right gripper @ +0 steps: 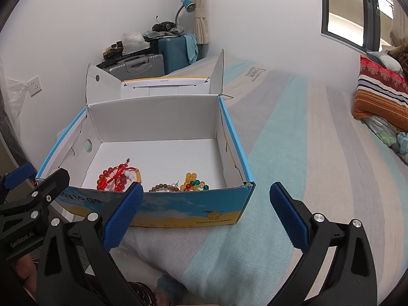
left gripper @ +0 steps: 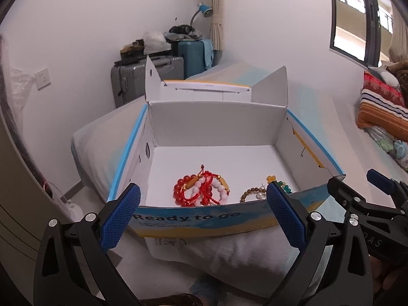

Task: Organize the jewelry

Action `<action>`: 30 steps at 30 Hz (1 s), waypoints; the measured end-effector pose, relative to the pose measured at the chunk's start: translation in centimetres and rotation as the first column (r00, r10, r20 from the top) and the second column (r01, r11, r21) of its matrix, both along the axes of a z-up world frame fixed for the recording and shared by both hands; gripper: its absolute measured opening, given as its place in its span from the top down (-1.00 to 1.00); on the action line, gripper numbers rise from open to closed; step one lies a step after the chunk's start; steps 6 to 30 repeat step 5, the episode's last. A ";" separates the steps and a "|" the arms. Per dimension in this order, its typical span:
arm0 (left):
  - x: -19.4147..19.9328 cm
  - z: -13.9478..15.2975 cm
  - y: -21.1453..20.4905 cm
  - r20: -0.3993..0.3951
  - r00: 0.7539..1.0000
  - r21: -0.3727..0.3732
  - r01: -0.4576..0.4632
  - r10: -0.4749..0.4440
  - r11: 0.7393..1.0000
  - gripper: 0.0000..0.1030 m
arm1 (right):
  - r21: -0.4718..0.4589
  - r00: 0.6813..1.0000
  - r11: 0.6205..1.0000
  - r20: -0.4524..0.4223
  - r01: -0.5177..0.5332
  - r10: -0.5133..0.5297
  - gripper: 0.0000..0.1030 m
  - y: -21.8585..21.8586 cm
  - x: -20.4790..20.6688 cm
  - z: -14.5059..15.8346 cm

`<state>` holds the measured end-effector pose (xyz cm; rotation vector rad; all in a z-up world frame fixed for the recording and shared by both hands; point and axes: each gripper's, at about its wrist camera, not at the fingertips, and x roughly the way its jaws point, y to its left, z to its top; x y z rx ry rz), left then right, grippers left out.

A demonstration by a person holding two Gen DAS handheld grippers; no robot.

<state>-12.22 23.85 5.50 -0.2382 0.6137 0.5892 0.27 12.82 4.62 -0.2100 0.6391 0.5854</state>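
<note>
From the left wrist camera, the near wall of the cardboard box [left gripper: 193, 219] hides the lower edge of the bead pile, and a blue pad covers part of the wooden bead bracelet [left gripper: 251, 193]. The box sits on a striped bed [left gripper: 229, 252] in a white-walled room, suitcases [left gripper: 150, 76] in the corner. Inside lie red and white bracelets [left gripper: 200, 188]. The left gripper [left gripper: 202, 216] hangs wide open, holding nothing, just before the box.

From the right wrist camera, the yellow and green beads [right gripper: 193, 182] show only partly above the box rim. A striped pillow [right gripper: 380, 99] lies far right. The right gripper [right gripper: 206, 219] is spread wide and empty, near the box's front corner; the left one is cut off at the frame edge
</note>
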 end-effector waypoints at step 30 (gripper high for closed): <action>0.1 0.0 -0.1 -0.006 1.000 0.018 -0.002 0.002 1.000 -0.89 | 0.000 1.000 1.000 0.001 -0.002 0.002 -0.85 0.0 0.0 0.0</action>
